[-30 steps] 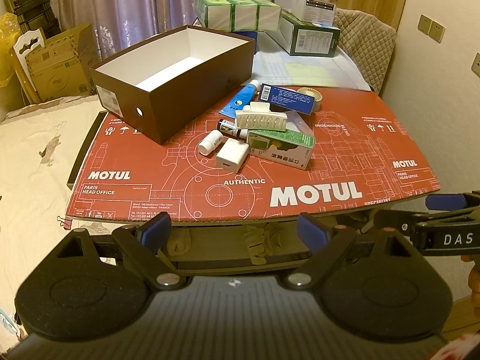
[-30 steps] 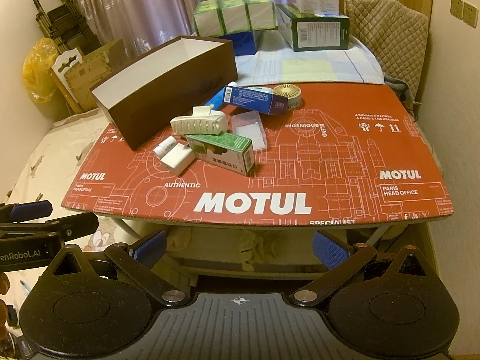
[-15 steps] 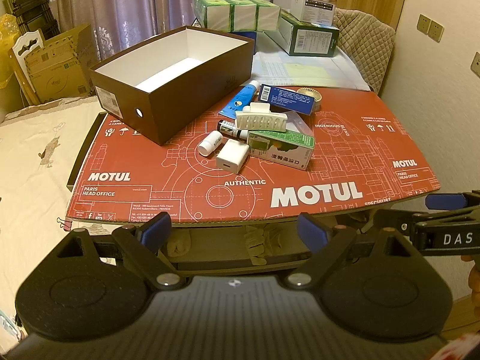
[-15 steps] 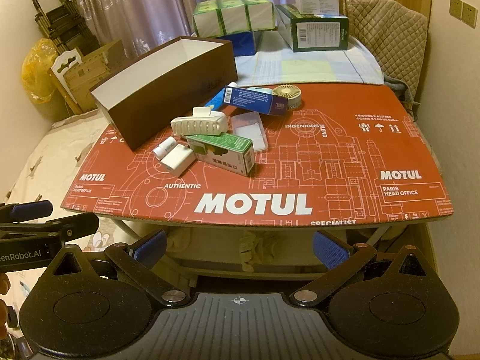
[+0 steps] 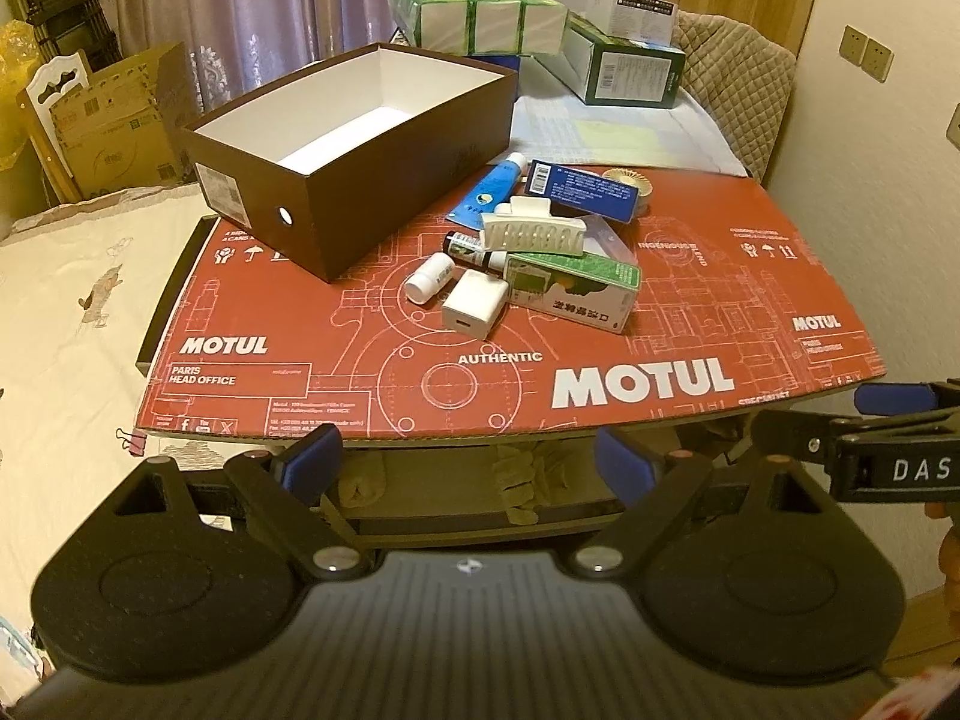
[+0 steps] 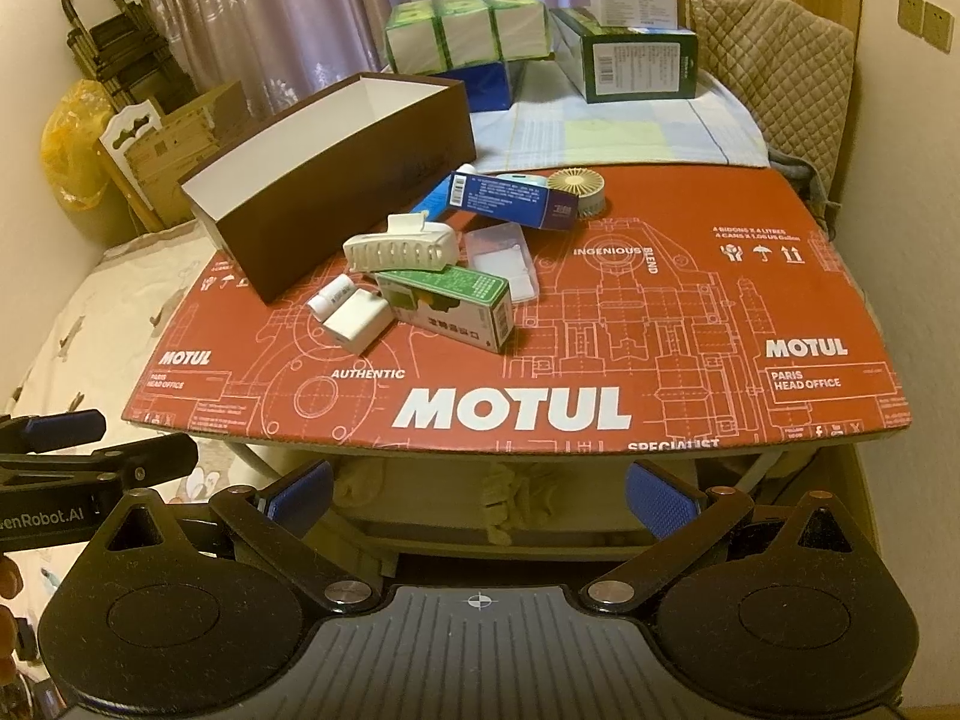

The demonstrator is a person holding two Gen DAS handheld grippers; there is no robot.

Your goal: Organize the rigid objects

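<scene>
An open brown box (image 5: 372, 138) (image 6: 324, 180) with a white inside stands at the left of the red mat (image 5: 690, 324) (image 6: 690, 324). Beside it lies a pile: white hair claw (image 5: 533, 232) (image 6: 401, 249), green carton (image 5: 570, 288) (image 6: 447, 300), white charger (image 5: 474, 303) (image 6: 357, 319), small white bottle (image 5: 429, 278) (image 6: 329, 295), dark vial (image 5: 465, 243), blue tube (image 5: 483, 192), blue carton (image 5: 582, 189) (image 6: 513, 198), clear case (image 6: 501, 261), round fan (image 6: 579, 187). My left gripper (image 5: 468, 462) and right gripper (image 6: 480, 489) hang open before the table's near edge, both empty.
Green and white cartons (image 5: 480, 15) (image 6: 630, 60) are stacked on a cloth at the back. A quilted chair back (image 6: 774, 54) stands at the far right beside the wall. Cardboard boxes (image 5: 114, 120) and a bed sheet (image 5: 66, 312) lie to the left.
</scene>
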